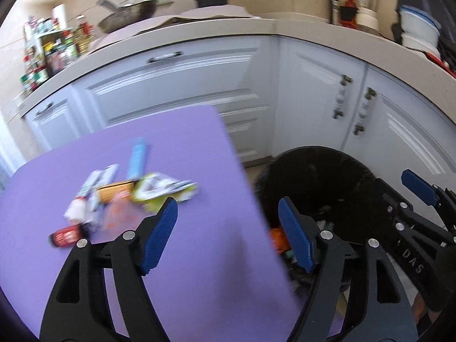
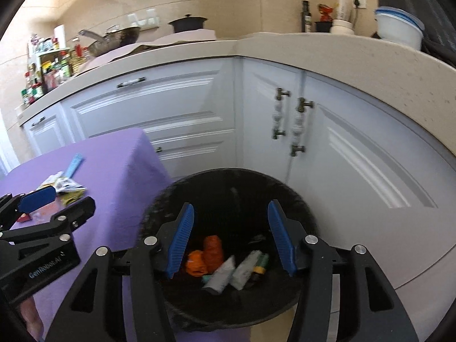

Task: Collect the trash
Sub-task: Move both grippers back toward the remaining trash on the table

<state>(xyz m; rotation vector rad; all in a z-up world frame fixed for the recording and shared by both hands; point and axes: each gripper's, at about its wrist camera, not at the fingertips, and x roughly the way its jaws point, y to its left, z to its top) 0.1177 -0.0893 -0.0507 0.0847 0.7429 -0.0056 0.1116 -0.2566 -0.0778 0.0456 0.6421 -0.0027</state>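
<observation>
Task judged approx. half done. Several wrappers (image 2: 228,265) are seen in the black bin (image 2: 159,199). A trash pile (image 1: 128,196) is left on the purple surface (image 1: 199,148), at 10 o'clock from the left hand-held gripper (image 1: 228,233). Left and right hand-held gripper (image 2: 230,236) are spread wide, nothing held; right is poised over the bin.

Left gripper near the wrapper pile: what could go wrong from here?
1. The left gripper is open and straddles the edge of the purple table, off to the side of the wrapper pile; closing here would likely grab nothing.
2. The wrappers overlap loosely, so one pinch may drag neighbours off the table.
3. The right gripper, open over the black bin, sits close by; the two could collide.
</observation>
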